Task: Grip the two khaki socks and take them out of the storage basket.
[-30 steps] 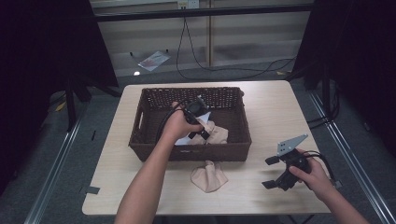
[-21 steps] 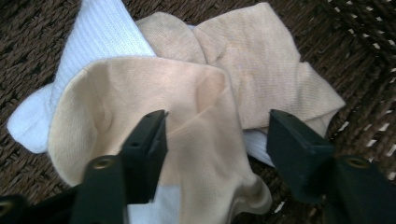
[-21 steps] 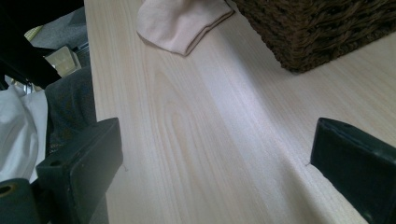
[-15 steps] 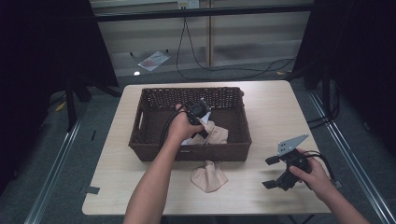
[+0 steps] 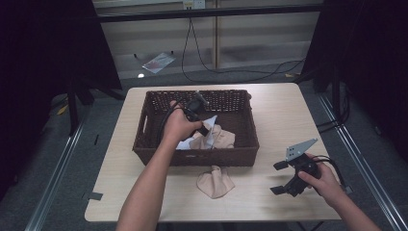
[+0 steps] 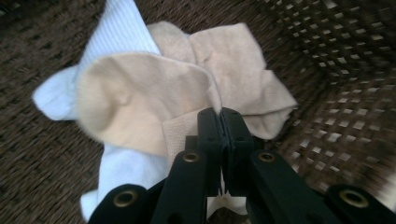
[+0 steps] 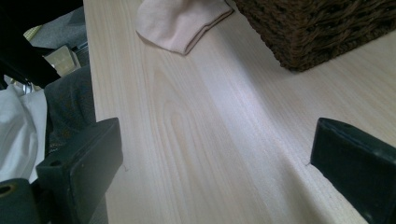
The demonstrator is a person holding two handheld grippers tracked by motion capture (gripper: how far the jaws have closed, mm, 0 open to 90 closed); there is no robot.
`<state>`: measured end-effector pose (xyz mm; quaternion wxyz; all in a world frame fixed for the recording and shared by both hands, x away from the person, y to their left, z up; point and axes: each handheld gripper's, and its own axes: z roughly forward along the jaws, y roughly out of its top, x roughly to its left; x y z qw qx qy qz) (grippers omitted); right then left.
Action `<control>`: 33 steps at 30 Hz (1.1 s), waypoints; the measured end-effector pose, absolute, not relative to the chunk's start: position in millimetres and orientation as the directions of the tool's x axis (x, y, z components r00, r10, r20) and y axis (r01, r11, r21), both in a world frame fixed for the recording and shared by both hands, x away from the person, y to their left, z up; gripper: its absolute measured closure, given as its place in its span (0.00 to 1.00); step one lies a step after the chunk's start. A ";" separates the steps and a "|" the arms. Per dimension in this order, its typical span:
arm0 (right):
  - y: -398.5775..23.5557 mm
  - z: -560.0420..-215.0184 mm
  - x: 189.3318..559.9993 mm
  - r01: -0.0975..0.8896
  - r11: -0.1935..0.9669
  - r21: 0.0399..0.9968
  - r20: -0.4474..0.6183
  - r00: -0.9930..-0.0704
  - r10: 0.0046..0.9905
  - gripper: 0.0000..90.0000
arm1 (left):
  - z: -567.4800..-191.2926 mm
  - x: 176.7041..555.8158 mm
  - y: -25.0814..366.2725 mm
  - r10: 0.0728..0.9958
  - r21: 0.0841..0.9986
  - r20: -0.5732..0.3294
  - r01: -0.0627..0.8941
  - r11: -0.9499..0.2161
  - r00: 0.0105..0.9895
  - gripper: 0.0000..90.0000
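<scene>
With one beige sock (image 5: 215, 181) out on the pale wooden table (image 5: 269, 120) just near of the dark woven basket (image 5: 144, 130), the left gripper (image 6: 219, 116), jaws pressed together pinching another beige sock (image 6: 140, 102) inside, seems midway through emptying, white socks (image 6: 116, 37) remaining, while the right gripper (image 5: 284, 178) rests spread on the table's right.

Dark brown woven wicker basket (image 5: 197, 158) holding beige sock (image 6: 154, 98) over white ribbed sock (image 6: 122, 35), on pale wood-grain table (image 7: 196, 154).

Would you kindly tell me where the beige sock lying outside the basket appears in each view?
High view: the beige sock on the table lies bottom centre, just before the wicker basket.
Left gripper view: not in it.
Right gripper view: top centre, left of the basket's corner.
Shared landmark: the basket.
</scene>
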<state>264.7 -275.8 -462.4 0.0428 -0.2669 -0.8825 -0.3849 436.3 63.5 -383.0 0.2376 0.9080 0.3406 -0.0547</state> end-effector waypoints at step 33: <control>-274.3 -462.9 264.3 0.498 0.569 0.655 0.276 -0.858 0.434 0.02 | -287.0 422.7 91.3 0.550 0.379 -0.275 0.615 -0.692 0.788 0.98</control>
